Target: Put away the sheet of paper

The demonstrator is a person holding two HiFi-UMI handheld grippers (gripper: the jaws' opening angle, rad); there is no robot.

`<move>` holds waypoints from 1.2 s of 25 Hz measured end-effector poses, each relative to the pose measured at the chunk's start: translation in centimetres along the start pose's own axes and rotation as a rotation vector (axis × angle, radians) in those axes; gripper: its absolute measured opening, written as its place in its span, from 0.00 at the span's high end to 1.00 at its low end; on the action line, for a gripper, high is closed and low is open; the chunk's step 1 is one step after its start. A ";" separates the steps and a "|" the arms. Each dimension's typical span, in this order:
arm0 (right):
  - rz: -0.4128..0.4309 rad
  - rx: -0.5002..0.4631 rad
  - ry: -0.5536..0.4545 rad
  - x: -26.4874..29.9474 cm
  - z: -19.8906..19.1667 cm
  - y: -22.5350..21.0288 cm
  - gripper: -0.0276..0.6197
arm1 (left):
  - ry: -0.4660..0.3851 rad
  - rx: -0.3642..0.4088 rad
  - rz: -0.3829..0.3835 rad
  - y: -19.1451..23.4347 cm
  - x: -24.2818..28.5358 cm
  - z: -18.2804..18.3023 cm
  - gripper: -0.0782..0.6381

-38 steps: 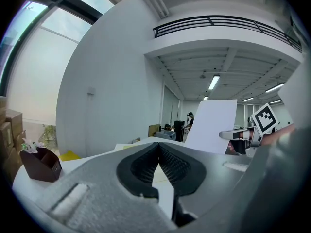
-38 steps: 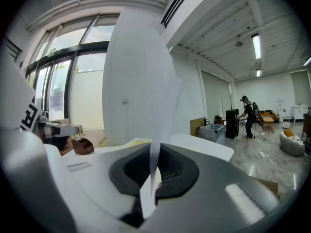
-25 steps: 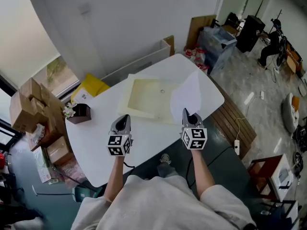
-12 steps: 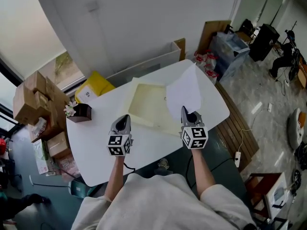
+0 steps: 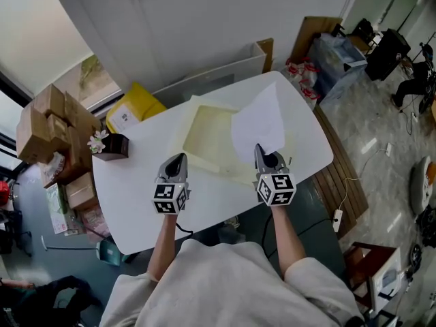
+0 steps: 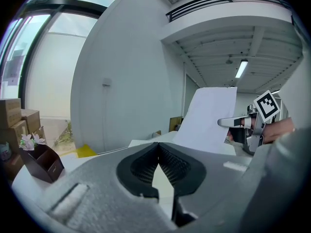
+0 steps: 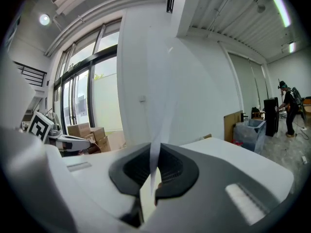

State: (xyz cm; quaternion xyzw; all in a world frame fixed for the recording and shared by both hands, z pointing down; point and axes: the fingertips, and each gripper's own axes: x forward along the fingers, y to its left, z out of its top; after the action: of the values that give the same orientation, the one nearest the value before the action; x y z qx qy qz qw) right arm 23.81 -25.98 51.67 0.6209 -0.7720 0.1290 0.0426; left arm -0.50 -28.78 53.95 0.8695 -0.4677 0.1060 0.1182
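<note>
The white sheet of paper [image 5: 259, 122] stands upright, pinched at its lower edge by my right gripper [image 5: 261, 151], which is shut on it. It hangs over the right part of a shallow cream tray [image 5: 204, 131] on the white table [image 5: 129, 182]. In the right gripper view the paper [image 7: 163, 125] runs edge-on up from between the jaws [image 7: 154, 159]. My left gripper [image 5: 178, 161] hovers over the table in front of the tray, shut with nothing in it. The left gripper view shows its jaws [image 6: 158, 147] meeting at the tips, with the sheet [image 6: 209, 120] and right gripper [image 6: 228, 123] off to the right.
A small brown box with flowers [image 5: 109, 145] stands at the table's left edge. Beyond the table are stacked cardboard boxes [image 5: 48, 125], a yellow bag [image 5: 133, 114] and a white panel [image 5: 211, 80]. A wooden slatted bench [image 5: 334, 176] lies to the right.
My right gripper has carried the sheet leftward, from the tray's right edge to over its right part. The left gripper has edged forward slightly.
</note>
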 end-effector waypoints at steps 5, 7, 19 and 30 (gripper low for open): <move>0.019 0.026 0.050 0.6 -2.3 0.2 0.95 | 0.028 -0.009 0.000 0.1 0.3 -1.4 0.88; 0.029 0.037 0.068 0.7 -3.1 0.5 0.95 | 0.039 -0.013 0.000 0.2 0.2 -1.9 0.88; 0.044 0.227 0.168 0.6 -9.2 -0.3 0.95 | 0.093 -0.008 -0.009 -0.2 0.4 -4.6 0.88; -0.022 0.767 0.211 0.4 -16.0 -4.6 0.95 | 0.102 -0.005 -0.002 0.0 0.4 -4.8 0.88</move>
State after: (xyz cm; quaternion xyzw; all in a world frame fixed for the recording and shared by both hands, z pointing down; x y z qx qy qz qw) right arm 26.69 -23.28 67.83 0.5834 -0.6524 0.4706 -0.1119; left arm -0.68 -27.65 58.60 0.8632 -0.4603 0.1490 0.1442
